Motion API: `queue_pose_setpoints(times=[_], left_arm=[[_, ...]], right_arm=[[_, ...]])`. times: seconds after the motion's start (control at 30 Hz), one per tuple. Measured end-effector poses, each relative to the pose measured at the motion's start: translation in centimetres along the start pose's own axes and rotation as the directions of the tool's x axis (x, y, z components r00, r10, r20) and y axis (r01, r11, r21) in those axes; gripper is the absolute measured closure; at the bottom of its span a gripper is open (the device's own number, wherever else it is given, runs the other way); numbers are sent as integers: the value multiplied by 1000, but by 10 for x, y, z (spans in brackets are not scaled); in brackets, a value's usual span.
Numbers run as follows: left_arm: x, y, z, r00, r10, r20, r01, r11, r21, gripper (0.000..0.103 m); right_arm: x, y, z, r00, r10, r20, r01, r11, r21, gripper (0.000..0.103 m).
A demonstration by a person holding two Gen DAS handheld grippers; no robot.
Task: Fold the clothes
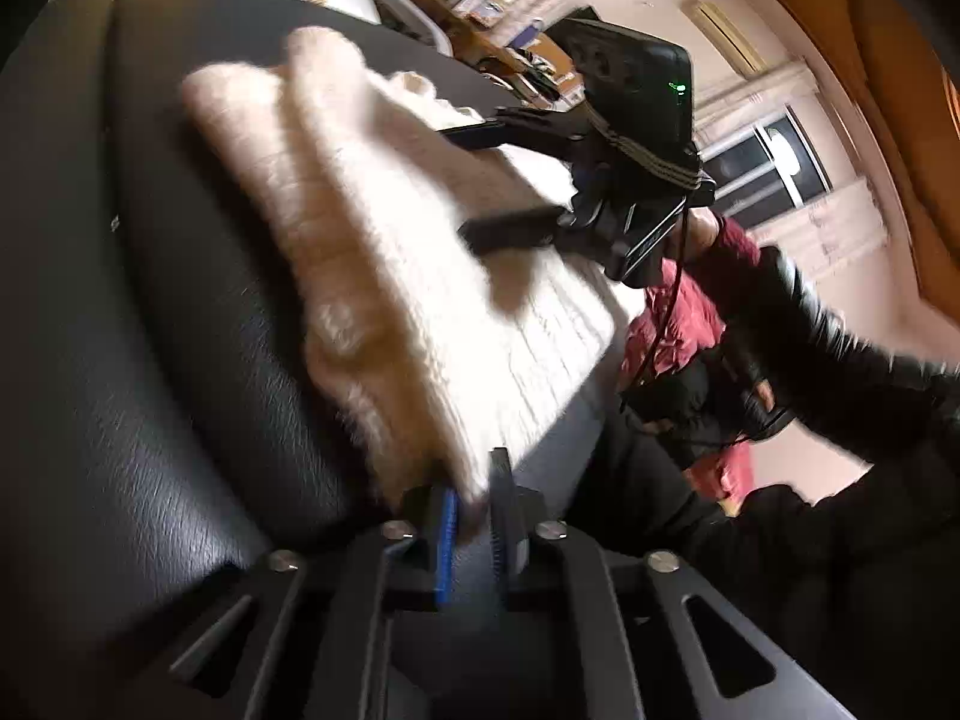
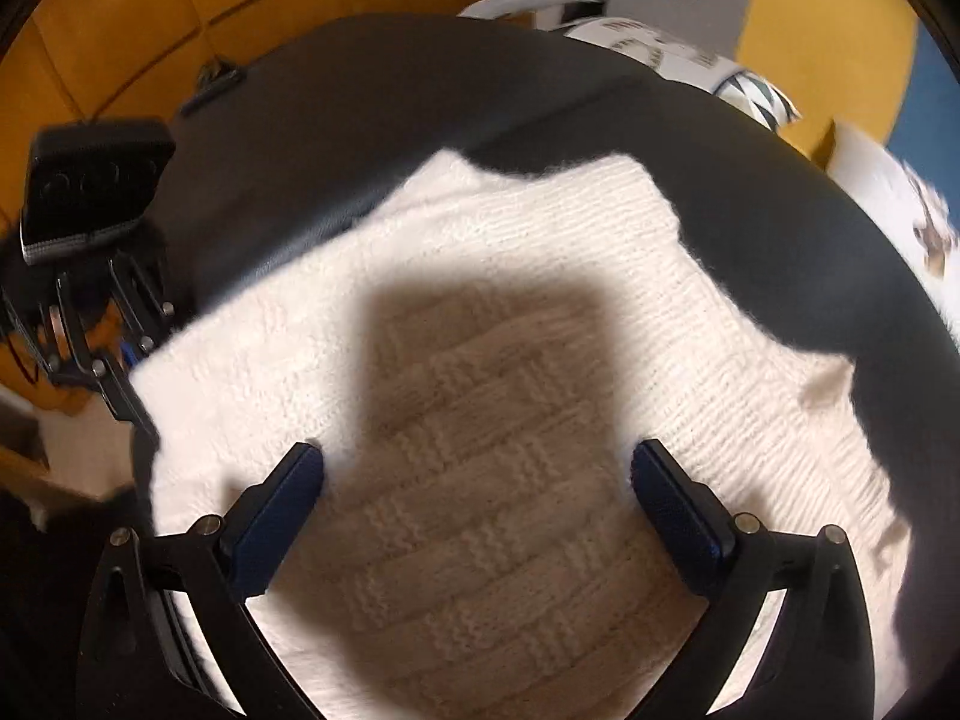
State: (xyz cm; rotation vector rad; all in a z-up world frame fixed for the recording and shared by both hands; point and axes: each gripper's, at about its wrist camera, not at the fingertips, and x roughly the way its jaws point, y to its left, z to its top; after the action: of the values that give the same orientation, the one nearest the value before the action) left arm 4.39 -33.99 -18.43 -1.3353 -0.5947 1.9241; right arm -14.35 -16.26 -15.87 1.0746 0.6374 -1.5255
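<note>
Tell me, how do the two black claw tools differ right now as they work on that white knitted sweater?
The left gripper has its jaws nearly together, pinching an edge of the sweater; the right gripper has its jaws spread wide with nothing between them. The left one sits at the sweater's edge, while the right one hangs above its middle, casting a shadow there. Both are black with blue pads.

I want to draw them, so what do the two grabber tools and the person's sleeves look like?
Both the left gripper and the right gripper are black, with blue pads, silver screws and a boxy black camera top. The sleeve is black over dark red clothing.
</note>
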Motion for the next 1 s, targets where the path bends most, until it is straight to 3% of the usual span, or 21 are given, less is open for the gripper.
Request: queue_pose_setpoints(times=[0.1, 0.2, 0.33, 0.4, 0.53, 0.63, 0.7, 0.77, 0.83, 0.9, 0.97, 1.0], left_arm=[[-14, -6, -13, 999, 35, 14, -35, 999, -16, 84], [-26, -17, -20, 995, 57, 81, -55, 998, -28, 83], [-19, -55, -1, 983, 42, 179, -49, 998, 38, 83], [1, -75, 17, 985, 29, 168, -47, 994, 103, 83], [53, -100, 47, 987, 123, 99, -141, 970, 200, 83], [90, -95, 41, 971, 239, 5, -236, 955, 179, 84], [79, -87, 34, 976, 202, 74, -210, 971, 114, 85], [74, -83, 25, 975, 191, 111, -197, 979, 48, 91], [70, -85, 19, 972, 192, 133, -195, 981, 7, 91], [67, -93, 16, 969, 204, 142, -205, 979, -9, 90], [59, -100, 25, 968, 193, 162, -193, 981, -20, 84], [56, -104, 29, 967, 188, 172, -187, 982, -24, 84]], right_arm=[[-18, -6, 2, 999, -21, 32, 19, 998, 61, 0], [-47, 2, -10, 993, -74, 87, 68, 995, 71, 0], [-77, 8, -55, 975, -219, 34, 211, 966, 152, 0], [-88, 8, -80, 966, -259, 11, 252, 949, 187, 0], [-107, 11, -134, 936, -349, -47, 350, 907, 234, 0], [-99, -3, -163, 911, -402, -94, 411, 864, 290, 0], [-88, -15, -182, 893, -431, -129, 449, 831, 330, 0], [-89, -21, -189, 899, -435, -54, 421, 820, 388, 0], [-90, -28, -197, 897, -441, 24, 386, 809, 443, 0], [-94, -27, -198, 906, -420, 48, 361, 828, 429, 0], [-109, -27, -205, 931, -352, 92, 282, 857, 430, 0], [-124, -26, -214, 949, -278, 146, 192, 882, 431, 0]])
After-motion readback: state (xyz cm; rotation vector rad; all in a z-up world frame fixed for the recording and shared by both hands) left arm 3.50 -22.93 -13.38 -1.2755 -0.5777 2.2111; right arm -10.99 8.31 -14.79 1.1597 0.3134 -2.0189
